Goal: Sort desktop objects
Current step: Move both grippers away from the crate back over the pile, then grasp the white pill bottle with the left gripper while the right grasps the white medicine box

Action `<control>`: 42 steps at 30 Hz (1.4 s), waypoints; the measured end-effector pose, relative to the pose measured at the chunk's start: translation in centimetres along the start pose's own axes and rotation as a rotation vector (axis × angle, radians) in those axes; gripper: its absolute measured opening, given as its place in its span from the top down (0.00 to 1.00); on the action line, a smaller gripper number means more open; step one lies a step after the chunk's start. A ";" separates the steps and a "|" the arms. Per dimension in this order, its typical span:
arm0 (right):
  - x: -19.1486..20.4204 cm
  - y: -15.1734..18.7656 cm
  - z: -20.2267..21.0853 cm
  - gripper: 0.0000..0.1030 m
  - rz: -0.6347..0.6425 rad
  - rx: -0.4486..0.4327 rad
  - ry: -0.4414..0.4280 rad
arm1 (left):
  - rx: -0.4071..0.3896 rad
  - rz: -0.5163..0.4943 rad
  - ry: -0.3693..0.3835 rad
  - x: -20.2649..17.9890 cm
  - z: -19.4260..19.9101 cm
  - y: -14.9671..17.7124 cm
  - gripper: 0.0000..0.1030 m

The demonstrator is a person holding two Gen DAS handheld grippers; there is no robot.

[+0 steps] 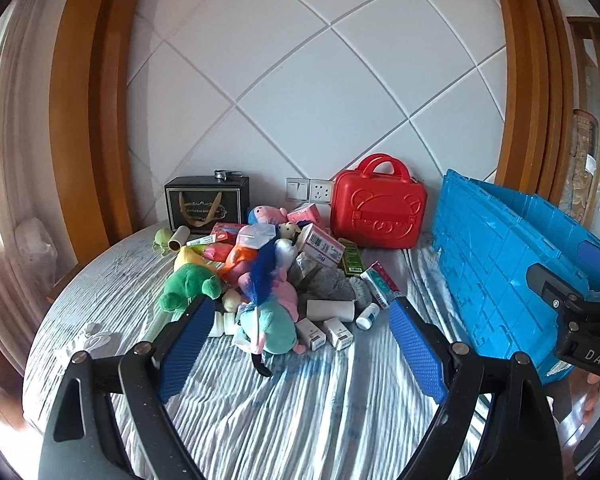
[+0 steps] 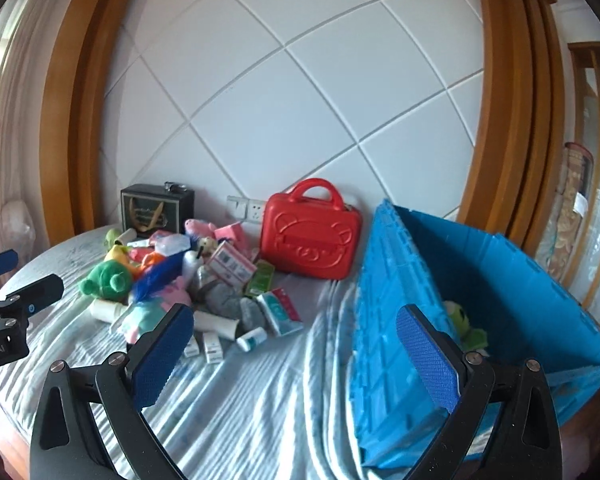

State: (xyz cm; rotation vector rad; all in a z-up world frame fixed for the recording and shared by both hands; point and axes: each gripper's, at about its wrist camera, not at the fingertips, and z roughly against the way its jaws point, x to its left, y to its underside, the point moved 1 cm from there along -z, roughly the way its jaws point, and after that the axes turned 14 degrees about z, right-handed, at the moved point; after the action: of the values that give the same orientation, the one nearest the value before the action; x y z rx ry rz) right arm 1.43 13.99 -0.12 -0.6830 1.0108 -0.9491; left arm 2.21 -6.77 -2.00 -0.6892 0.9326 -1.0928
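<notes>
The left gripper [image 1: 302,320] hangs above the striped cloth [image 1: 284,408] on the worktop, jaws released and spread wide, nothing between the blue pads [image 1: 188,344]. The right gripper [image 2: 294,344] is in the same condition: jaws released, empty, positioned over the cloth just beside the near wall of the blue crate [image 2: 392,320].

Landmark: the red carrying case [image 1: 378,208], upright against the white panelled wall [image 1: 320,80].

- The pile of mixed objects [image 1: 268,272] lies on the cloth in front of and left of the case. It includes a green plush toy [image 1: 186,286], a teal and pink plush toy [image 1: 274,326], a toothpaste box [image 1: 380,284], a small white bottle [image 1: 367,316] and two small white cartons [image 1: 326,332].
- A black gift box [image 1: 206,204] stands left of the case, against the wall.
- A wall socket [image 1: 310,189] sits just left of the case.
- The blue crate stands right of the case. A green plush item [image 2: 466,324] lies inside it.
</notes>
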 end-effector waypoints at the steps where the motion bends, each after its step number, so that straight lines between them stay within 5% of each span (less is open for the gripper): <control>1: 0.4 -0.2 -0.4 0.00 0.006 0.004 -0.007 | 0.005 0.008 -0.007 0.4 -0.4 0.0 0.13; 7: 1.2 -0.5 -4.9 0.00 0.018 0.029 -0.068 | 0.058 0.026 -0.079 2.6 -3.9 0.0 0.13; 19: 2.0 3.1 -18.4 0.00 -0.027 0.223 -0.226 | 0.206 0.111 -0.420 14.3 -12.6 2.1 0.13; 24: 3.9 4.4 -21.9 0.00 -0.015 0.317 -0.241 | 0.265 0.124 -0.426 17.6 -16.3 2.4 0.13; 34: 7.7 6.5 -26.0 0.00 -0.018 0.474 -0.207 | 0.383 0.086 -0.289 18.7 -27.6 2.1 0.13; 42: 9.2 8.6 -27.7 0.00 -0.012 0.553 -0.188 | 0.398 -0.028 -0.386 20.2 -34.9 1.2 0.13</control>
State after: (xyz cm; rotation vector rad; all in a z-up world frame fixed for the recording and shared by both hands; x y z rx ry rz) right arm -19.14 8.16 -21.73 -0.3047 0.5390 -1.0914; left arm -24.87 -26.19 -24.70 -0.5547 0.3612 -1.0798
